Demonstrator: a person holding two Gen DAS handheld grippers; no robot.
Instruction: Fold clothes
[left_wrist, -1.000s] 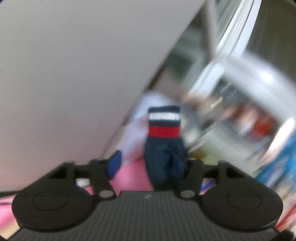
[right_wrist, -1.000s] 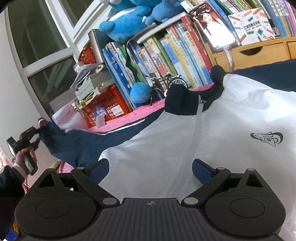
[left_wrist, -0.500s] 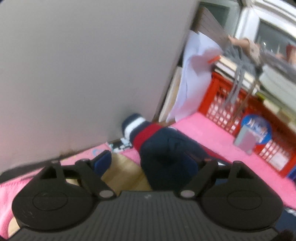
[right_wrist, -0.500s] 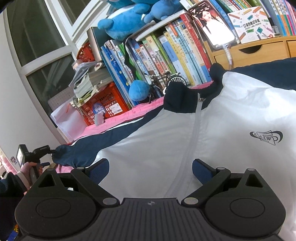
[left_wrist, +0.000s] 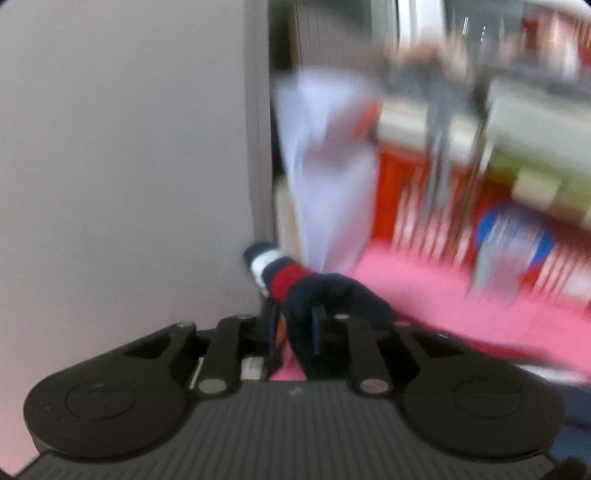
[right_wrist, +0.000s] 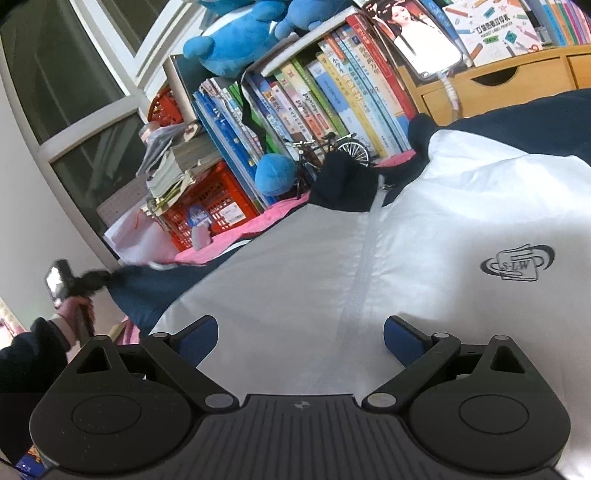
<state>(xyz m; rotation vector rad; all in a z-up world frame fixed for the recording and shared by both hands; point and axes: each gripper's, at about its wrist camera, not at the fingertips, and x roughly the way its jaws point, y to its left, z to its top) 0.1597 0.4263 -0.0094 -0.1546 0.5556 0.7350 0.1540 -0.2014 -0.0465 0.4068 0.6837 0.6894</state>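
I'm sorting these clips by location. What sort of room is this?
Probably a child's bedroom or study corner at home: a row of books, blue plush toys above them, and a jacket spread on a pink cover.

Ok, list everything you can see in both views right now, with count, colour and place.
jacket: one, white front with navy sleeves and collar, spread across the pink surface.
sleeve cuff: one, navy, white and red stripes, at the wall.
pink surface: one, under the jacket.
red crate: one, by the window, papers stacked on top.
books: many, mixed colours, row behind the jacket.
plush toys: blue, on top of the books; another below.
model bicycle: one, black, before the books.
phone: one, propped on the wooden drawers.
left tool: black, closing on the navy sleeve.
right tool: black, blue pads, open above the jacket.
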